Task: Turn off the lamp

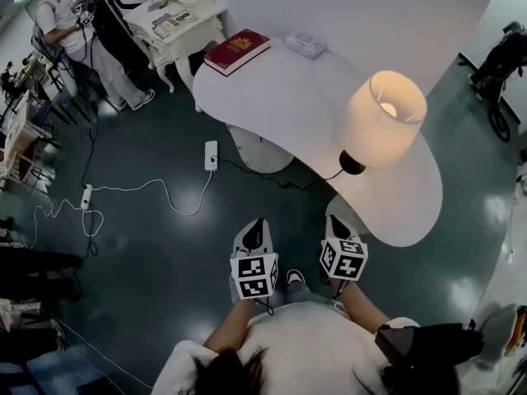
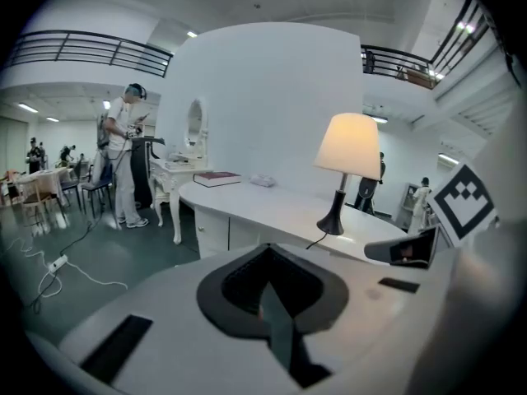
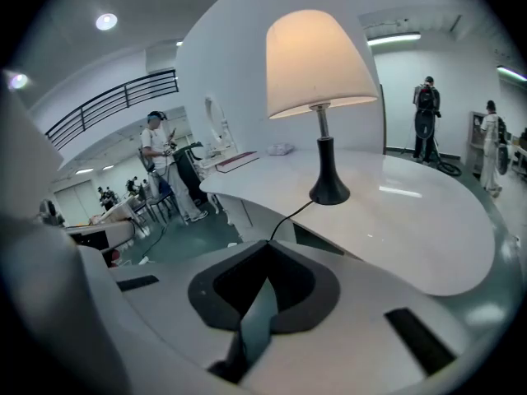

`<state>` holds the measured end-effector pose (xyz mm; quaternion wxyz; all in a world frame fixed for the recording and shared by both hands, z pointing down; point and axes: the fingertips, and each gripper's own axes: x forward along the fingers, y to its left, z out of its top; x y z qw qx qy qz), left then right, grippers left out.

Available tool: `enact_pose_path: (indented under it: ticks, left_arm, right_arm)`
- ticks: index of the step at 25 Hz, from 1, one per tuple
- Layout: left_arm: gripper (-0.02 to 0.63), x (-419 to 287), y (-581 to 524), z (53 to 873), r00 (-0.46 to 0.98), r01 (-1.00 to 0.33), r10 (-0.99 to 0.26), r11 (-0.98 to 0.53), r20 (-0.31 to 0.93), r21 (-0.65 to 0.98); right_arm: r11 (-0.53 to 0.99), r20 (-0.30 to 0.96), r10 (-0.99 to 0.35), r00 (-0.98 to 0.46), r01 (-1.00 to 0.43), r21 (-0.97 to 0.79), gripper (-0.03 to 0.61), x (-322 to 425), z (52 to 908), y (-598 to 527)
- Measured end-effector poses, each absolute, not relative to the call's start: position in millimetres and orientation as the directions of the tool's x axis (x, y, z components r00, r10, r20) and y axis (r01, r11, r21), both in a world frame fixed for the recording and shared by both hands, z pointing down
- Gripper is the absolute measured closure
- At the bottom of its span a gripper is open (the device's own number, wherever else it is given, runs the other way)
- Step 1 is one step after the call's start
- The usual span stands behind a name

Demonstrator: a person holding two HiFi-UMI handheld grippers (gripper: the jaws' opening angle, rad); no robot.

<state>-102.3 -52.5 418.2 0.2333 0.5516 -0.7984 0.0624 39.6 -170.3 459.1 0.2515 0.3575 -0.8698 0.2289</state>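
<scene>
Dark glossy floor (image 1: pixel 148 245) surrounds a curved white table (image 1: pixel 288 97). On it the lit lamp with cream shade and black base (image 1: pixel 383 118) stands near the front edge, its thin black cord (image 1: pixel 284 183) trailing off toward eight o'clock. A red hardback book (image 1: pixel 237 52) lies at the table's eleven o'clock end, and a white power strip (image 1: pixel 212 155) lies on the floor. The left gripper (image 1: pixel 254 230) and right gripper (image 1: pixel 339 225) hover side by side short of the table, tilted downward. Each has its jaws pressed together on nothing, with the lamp at one o'clock of them.

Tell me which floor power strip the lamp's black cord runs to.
The power strip beside the table; the other strip lies farther left, trailing white cable.
</scene>
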Motion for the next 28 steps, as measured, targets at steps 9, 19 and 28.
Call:
enact_pose_path:
  ticks: [9,19,28]
  left_arm:
    - [0.618,-143.3,-93.0,414.0,-0.072,-0.984,-0.893,0.136,0.445,0.114]
    - [0.618,-150.5,-103.9,436.2,0.037,-0.990,-0.865,0.038,0.500,0.138]
    - [0.618,-124.3,-105.7,459.8,0.073,-0.992,-0.849,-0.005,0.523,0.130]
  right_arm:
    - [0.436,0.590,-0.641,-0.491,-0.865,-0.246,0.580,20.9,457.2,-163.7]
    - [0.341,0.616,-0.669,-0.415,-0.909,-0.241,0.580,26.2,465.0,-148.7]
    - [0.345,0.619,-0.670,-0.410,-0.910,-0.230,0.580,47.2,482.6,-152.9]
